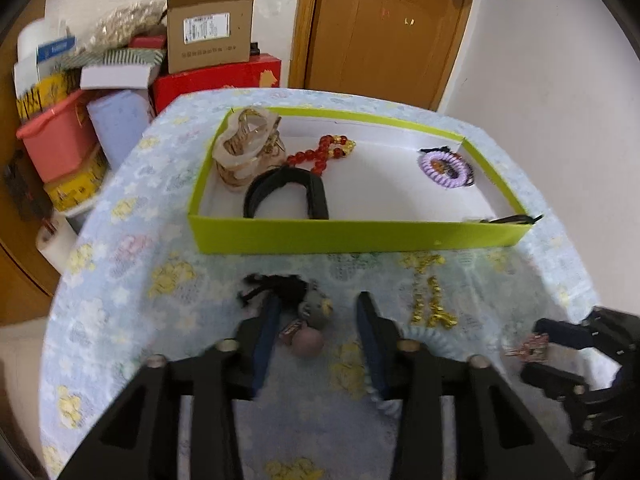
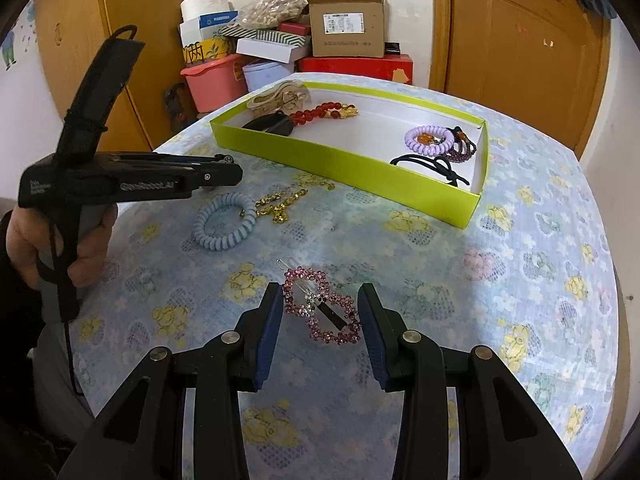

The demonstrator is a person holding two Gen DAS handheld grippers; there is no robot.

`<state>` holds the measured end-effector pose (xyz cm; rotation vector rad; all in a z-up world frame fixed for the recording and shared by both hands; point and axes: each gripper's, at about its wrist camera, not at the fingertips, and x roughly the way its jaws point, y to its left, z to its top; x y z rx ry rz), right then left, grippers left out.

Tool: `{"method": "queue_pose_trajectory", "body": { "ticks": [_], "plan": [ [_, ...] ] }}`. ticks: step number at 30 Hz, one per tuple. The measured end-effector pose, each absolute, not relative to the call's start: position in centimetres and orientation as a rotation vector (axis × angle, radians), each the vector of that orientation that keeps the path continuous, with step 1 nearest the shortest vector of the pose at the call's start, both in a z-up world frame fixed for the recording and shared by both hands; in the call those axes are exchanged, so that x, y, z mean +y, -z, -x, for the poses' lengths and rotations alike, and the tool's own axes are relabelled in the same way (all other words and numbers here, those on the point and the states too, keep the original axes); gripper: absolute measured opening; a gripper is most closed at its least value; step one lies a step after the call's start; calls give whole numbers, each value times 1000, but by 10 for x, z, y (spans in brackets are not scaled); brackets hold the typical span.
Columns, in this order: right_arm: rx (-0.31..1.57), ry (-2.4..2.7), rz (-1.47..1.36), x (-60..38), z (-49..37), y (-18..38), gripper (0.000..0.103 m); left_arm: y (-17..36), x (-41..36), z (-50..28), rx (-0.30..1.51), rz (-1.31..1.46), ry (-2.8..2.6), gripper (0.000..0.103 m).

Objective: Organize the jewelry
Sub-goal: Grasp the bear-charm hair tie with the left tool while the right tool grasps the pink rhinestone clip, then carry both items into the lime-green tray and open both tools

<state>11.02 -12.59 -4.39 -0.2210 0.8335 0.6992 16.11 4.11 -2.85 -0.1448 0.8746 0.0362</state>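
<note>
bear hair tie (image 1: pixel 308 312) in left view, purple beads (image 2: pixel 466 151) in right

tablecloth (image 2: pixel 440 264): thin printed cloth, matt, netted weave
tray (image 2: pixel 340 160): lime card walls, white paper floor, matt
hair clip (image 2: pixel 324 308): pink and clear rhinestones, glittery, on a thin metal wire
coil tie (image 2: pixel 224 222): pale blue plastic, smooth, slight sheen
chain (image 2: pixel 280 204): gold-coloured metal, shiny
beads (image 1: pixel 320 152): red, glossy, translucent
door (image 1: pixel 384 28): varnished wood, semi-gloss

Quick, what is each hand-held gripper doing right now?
Left hand-held gripper: open, a bear hair tie between its fingers.
Right hand-held gripper: shut on the pink clip.
</note>
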Motion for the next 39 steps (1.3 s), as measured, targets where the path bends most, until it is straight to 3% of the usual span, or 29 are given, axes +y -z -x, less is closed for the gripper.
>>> {"method": "queue_pose_trajectory", "body": {
  "ticks": [6, 24, 39],
  "plan": [
    [836, -684, 206, -130, -108, 43, 40, 27, 46, -158, 866, 150, -32, 21],
    [774, -630, 135, -149, -89, 12, 40, -17, 41, -113, 772, 154, 24, 20],
    [718, -602, 124, -148, -133, -17, 40, -36, 26, -151, 746, 111, 78, 20]
  ]
}}
